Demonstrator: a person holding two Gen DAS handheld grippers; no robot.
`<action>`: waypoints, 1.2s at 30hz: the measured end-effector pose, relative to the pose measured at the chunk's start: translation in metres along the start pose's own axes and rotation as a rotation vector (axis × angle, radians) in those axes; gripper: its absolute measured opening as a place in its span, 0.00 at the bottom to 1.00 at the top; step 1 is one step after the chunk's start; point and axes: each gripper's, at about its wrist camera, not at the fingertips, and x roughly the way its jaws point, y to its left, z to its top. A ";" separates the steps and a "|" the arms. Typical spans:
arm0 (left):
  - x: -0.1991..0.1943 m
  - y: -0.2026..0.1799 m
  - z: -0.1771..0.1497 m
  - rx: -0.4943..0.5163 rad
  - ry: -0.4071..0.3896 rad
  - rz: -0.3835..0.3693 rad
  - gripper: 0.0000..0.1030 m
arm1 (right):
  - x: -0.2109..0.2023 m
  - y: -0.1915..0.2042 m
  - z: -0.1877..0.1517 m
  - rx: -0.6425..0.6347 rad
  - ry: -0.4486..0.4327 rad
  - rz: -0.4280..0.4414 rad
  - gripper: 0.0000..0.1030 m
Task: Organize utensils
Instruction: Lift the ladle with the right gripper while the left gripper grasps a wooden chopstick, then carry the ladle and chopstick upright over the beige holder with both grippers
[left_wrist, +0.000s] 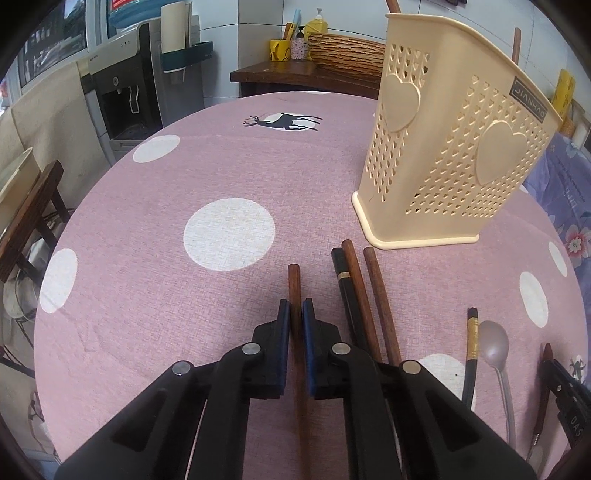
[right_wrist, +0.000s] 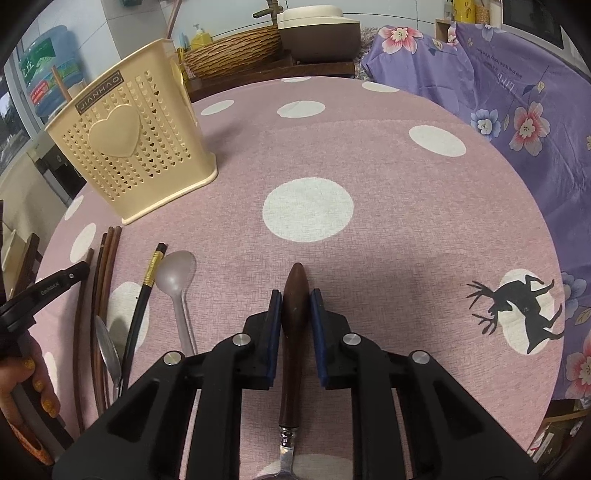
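the left tongs (left_wrist: 295, 314) are clamped on a brown wooden chopstick (left_wrist: 294, 284) lying on the pink dotted desk (left_wrist: 166, 229). the right tongs (right_wrist: 295, 306) grip the wooden handle of a utensil (right_wrist: 295, 295), metal neck toward the camera. the cream holder (left_wrist: 454, 155) stands upright beyond; more chopsticks (left_wrist: 364, 295) and a pale spoon (right_wrist: 177, 273) lie between.

Utensil holder (left_wrist: 454, 147) ahead; cloth (left_wrist: 184, 295) leftward bare

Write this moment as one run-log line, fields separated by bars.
left hand-held gripper: shut on brown chopstick | right hand-held gripper: shut on wooden handle | holder: upright
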 end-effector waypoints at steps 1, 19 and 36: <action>0.000 0.000 0.000 0.000 0.002 -0.006 0.08 | -0.001 0.001 0.000 0.000 -0.005 0.009 0.16; -0.162 0.017 0.012 0.044 -0.309 -0.216 0.08 | -0.132 0.002 0.007 -0.080 -0.262 0.137 0.16; -0.198 0.027 0.017 0.057 -0.414 -0.226 0.08 | -0.155 0.024 0.012 -0.159 -0.298 0.157 0.16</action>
